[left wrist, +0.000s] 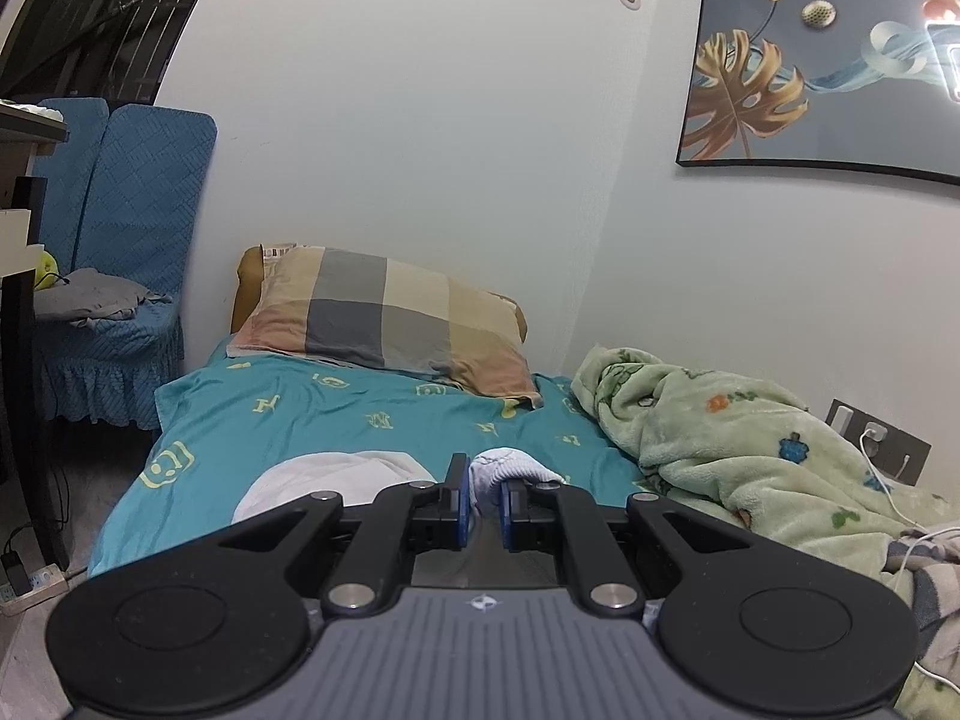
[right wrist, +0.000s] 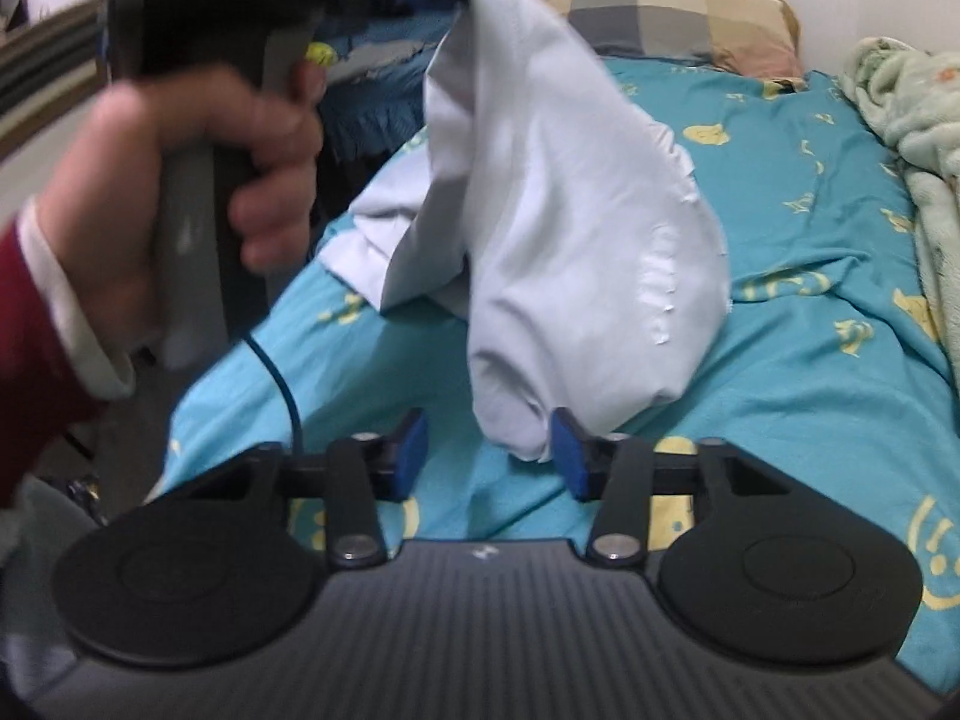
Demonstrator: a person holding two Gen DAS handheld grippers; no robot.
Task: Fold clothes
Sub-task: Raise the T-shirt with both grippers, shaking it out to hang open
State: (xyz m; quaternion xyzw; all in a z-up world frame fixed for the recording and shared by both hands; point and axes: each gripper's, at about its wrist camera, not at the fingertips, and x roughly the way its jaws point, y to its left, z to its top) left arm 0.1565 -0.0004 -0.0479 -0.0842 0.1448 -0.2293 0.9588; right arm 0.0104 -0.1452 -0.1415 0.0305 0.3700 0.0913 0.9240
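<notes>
Printed marks on the bedsheet, none readable as words.
On the teal bedsheet (left wrist: 312, 414) we see pale yellow letter-like shapes and face symbols, but we cannot make out any word. A small emblem (left wrist: 478, 602) sits on the gripper housing; we cannot read it. We find no labels, brands or numbers elsewhere.

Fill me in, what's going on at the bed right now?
A person is folding a white garment over a bed with a teal sheet. The left gripper is clamped on a bunch of the fabric and holds it up, so the cloth hangs down to the sheet. The right gripper is open, its fingers either side of the hanging lower edge, not yet gripping. A checked pillow and a green blanket lie further along the bed.
</notes>
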